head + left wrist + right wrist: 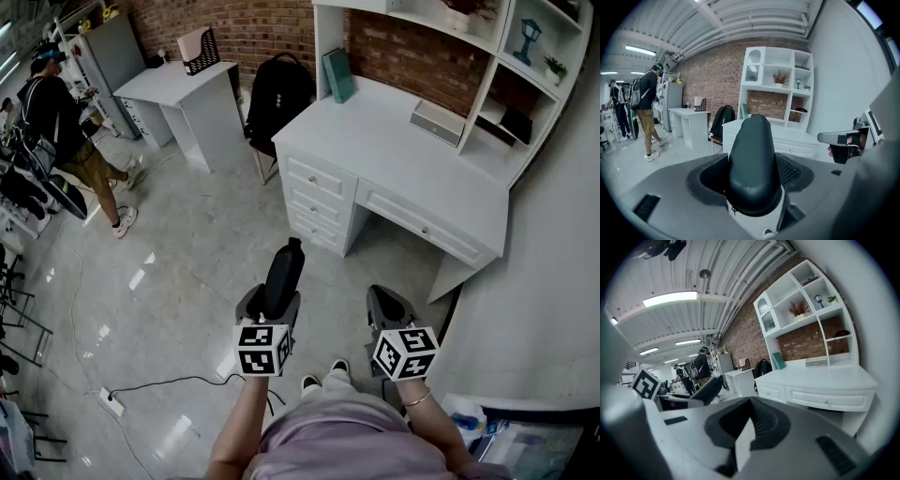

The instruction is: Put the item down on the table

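A dark, rounded, elongated item (284,274) sticks forward out of my left gripper (272,305), held above the floor in front of the white desk (394,155). In the left gripper view the item (753,159) fills the gap between the jaws, and the left gripper (754,180) is shut on it. My right gripper (389,309) hangs beside it to the right, level with it. In the right gripper view, the right gripper (749,430) has its jaws together with nothing between them. The desk (825,376) lies ahead, some way off.
On the desk stand a green book (338,75) and a grey box (436,122), under white shelves (525,56). A black backpack (277,94) sits on a chair left of the desk. A second white table (178,89) and a person (66,122) are farther left. A cable and power strip (111,401) lie on the floor.
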